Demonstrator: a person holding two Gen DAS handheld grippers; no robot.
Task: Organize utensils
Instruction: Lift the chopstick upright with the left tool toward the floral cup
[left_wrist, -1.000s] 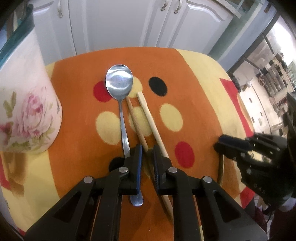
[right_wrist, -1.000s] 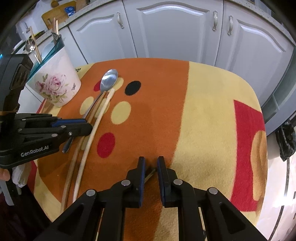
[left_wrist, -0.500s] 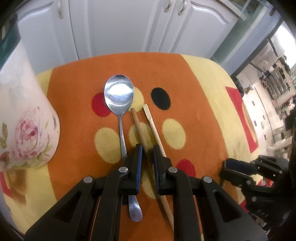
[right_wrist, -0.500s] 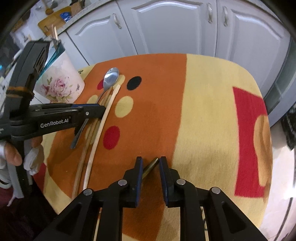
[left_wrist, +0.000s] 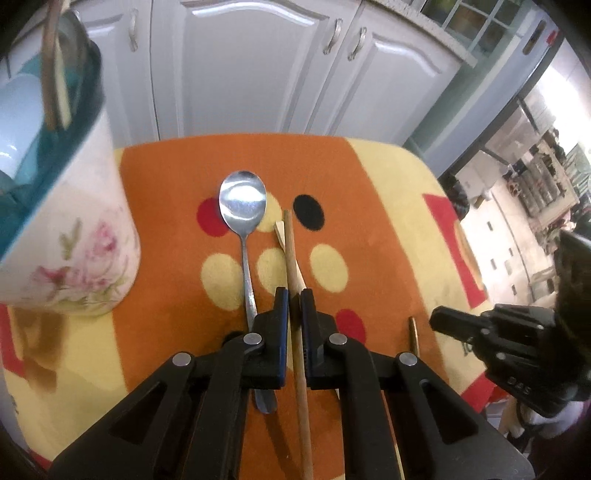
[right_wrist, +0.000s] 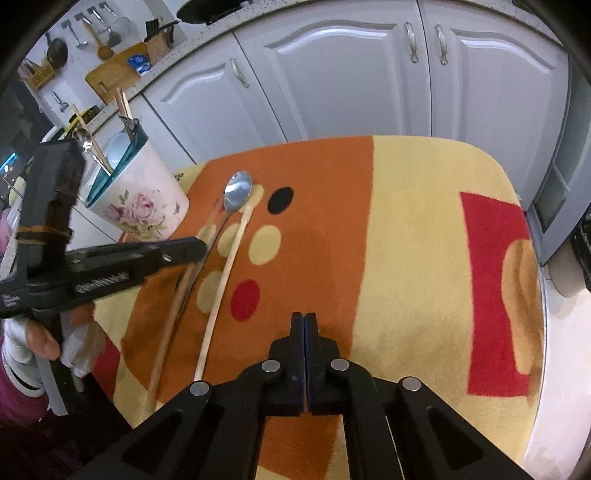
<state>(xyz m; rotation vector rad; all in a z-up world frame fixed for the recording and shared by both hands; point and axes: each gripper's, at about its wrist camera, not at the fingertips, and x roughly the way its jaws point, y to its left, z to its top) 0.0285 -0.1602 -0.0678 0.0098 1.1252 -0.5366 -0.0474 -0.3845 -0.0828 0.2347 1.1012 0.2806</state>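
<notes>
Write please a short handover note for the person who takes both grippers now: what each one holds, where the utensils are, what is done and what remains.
Left gripper: its jaws have just been closing and are now shut on the brown chopstick.
Right gripper: shut, nothing seen between the jaws.
On the cloth: the spoon, the pale chopstick and a thin dark utensil near the right gripper.
Floral holder: some utensils already stand in it.
Left to do: probably carry the brown chopstick to the holder, then the others.
</notes>
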